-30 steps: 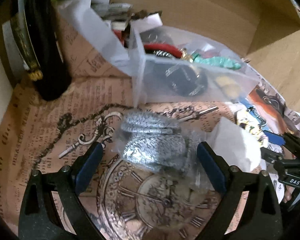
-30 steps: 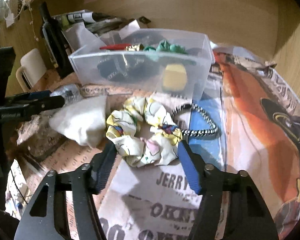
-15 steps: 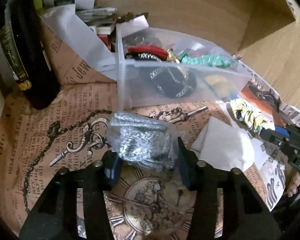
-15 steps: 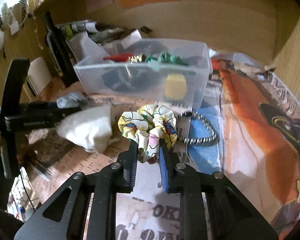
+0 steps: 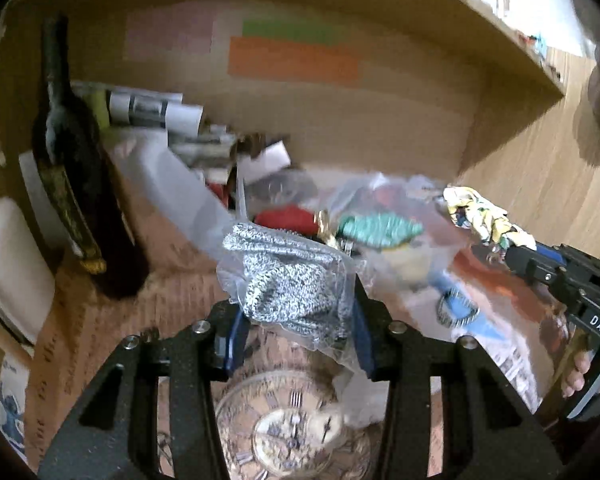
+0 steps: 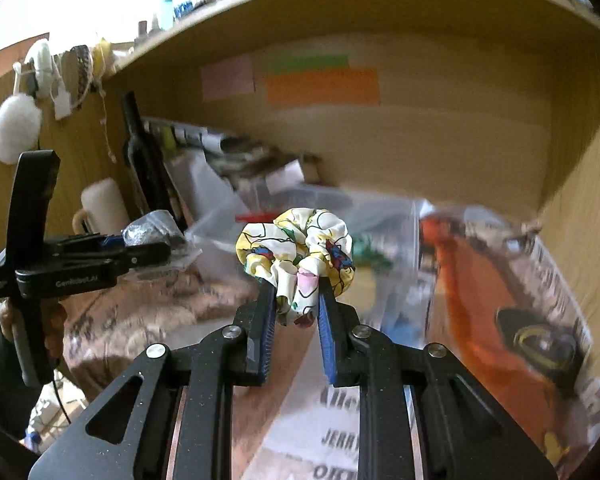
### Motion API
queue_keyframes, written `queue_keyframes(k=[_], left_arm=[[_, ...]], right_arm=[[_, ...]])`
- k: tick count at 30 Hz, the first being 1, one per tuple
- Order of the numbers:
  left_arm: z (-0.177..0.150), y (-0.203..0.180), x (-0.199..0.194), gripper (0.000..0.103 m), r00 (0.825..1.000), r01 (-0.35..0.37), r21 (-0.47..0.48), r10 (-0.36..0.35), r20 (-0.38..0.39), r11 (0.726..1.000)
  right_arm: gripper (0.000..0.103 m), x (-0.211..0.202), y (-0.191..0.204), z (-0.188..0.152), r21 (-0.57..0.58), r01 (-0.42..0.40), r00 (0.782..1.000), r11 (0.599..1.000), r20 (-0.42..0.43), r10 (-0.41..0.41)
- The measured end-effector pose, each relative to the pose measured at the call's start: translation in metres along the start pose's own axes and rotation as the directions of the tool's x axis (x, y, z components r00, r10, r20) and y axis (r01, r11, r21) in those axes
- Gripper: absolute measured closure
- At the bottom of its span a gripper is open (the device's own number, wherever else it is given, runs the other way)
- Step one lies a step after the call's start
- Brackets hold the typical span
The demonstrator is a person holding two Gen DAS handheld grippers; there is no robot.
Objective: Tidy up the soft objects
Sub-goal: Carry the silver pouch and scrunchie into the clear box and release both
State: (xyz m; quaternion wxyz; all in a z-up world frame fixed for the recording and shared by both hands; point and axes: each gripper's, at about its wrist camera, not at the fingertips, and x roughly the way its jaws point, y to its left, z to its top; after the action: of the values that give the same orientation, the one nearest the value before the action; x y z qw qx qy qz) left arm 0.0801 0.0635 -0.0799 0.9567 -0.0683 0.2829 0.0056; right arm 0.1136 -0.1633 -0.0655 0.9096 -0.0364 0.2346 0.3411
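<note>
Both grippers hold soft items raised above the surface.

The left gripper [image 5: 296, 320] has its jaws clamped on a clear plastic bag [image 5: 288, 280] stuffed with a speckled grey-and-white knit, bunched and crinkled, at the centre of the left wrist view. The right gripper [image 6: 298, 312] has its jaws pinched on the lower edge of a scrunchie [image 6: 296, 254], a ruffled ring of white and yellow fabric with blue, red and pink patches; in the left wrist view it shows at 2 o'clock. Behind both, blurred, sits a clear plastic box [image 5: 380, 216] with red and green items inside. A dark bottle [image 5: 76, 184] stands at 9 o'clock, and the surface [image 5: 292, 428] bears a clock print.
</note>
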Motion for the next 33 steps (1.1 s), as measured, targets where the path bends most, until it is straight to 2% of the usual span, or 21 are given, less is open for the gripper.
queue_keyframes(k=[4,10,16,25,31,33], left_arm=[[0.018,-0.004,0.005,0.058,0.999,-0.007,0.010,0.006,0.037,1.000],[0.035,-0.006,0.026,0.058,0.999,0.004,-0.010,-0.004,0.032,1.000],[0.049,-0.006,0.061,0.058,1.000,-0.022,-0.036,0.022,0.000,0.999],[0.051,-0.012,0.117,0.058,0.994,-0.051,0.006,0.052,-0.092,0.999],[0.047,-0.010,0.133,0.057,0.991,-0.041,-0.002,0.041,-0.131,0.999],[0.046,-0.011,0.132,0.056,0.990,-0.042,0.003,0.042,-0.134,0.999]], right_arm=[[0.085,0.008,0.001,0.018,-0.019,0.004,0.999,1.000,0.034,-0.003],[0.085,0.035,0.003,0.036,-0.037,-0.007,0.999,0.999,0.035,0.008],[0.085,0.077,-0.001,0.042,-0.053,0.001,0.999,0.999,-0.032,-0.003],[0.085,0.126,-0.017,0.028,-0.019,0.010,0.984,1.000,-0.177,-0.014],[0.078,0.131,-0.017,0.022,-0.037,0.021,0.976,0.999,-0.216,-0.029],[0.069,0.133,-0.020,0.022,-0.029,0.009,0.971,1.000,-0.237,-0.016]])
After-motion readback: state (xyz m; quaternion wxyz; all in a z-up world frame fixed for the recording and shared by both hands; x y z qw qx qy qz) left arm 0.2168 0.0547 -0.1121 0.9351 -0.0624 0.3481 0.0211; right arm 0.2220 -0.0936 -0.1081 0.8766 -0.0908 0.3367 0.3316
